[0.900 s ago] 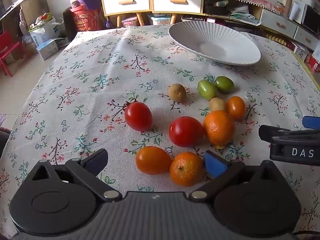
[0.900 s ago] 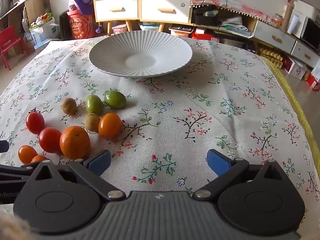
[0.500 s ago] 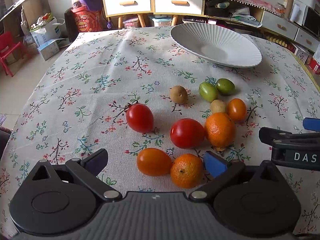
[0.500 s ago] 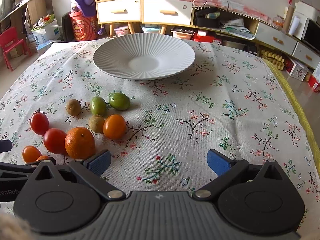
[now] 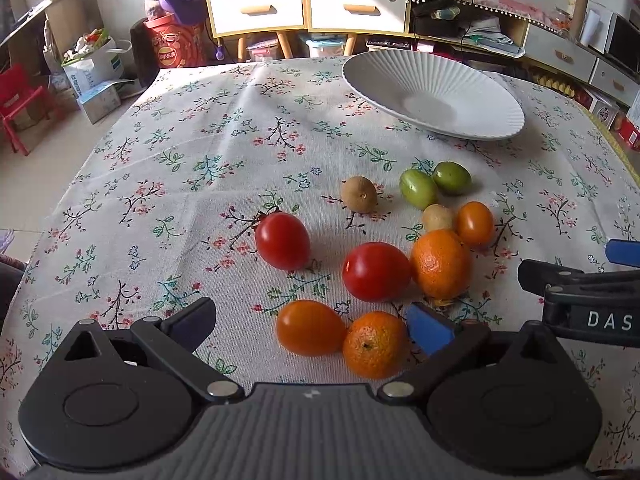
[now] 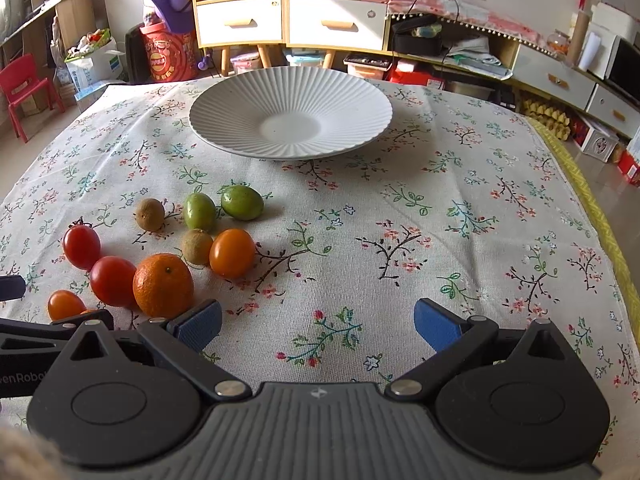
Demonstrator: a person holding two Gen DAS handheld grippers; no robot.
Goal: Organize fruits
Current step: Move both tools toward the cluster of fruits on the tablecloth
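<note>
White ribbed plate (image 6: 290,114) upper centre, bare. Fruits (image 6: 162,284) clustered left on floral bench (image 6: 440,220), none sorted; task unstarted. Left tool (image 5: 310,322) wide open, straddling small orange (image 5: 376,344), gripping nothing. Right tool (image 6: 318,326) wide open, empty.

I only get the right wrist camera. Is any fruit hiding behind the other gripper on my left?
Observer: Yes. The left wrist view shows a small mandarin touching the orange tomato.
Operator: Is the left gripper holding them?
Observer: No. The left gripper is open, and both fruits lie on the tablecloth between its fingers.
Operator: So how many fruits are there?
Observer: Ten in that view, counting the small mandarin.
</note>
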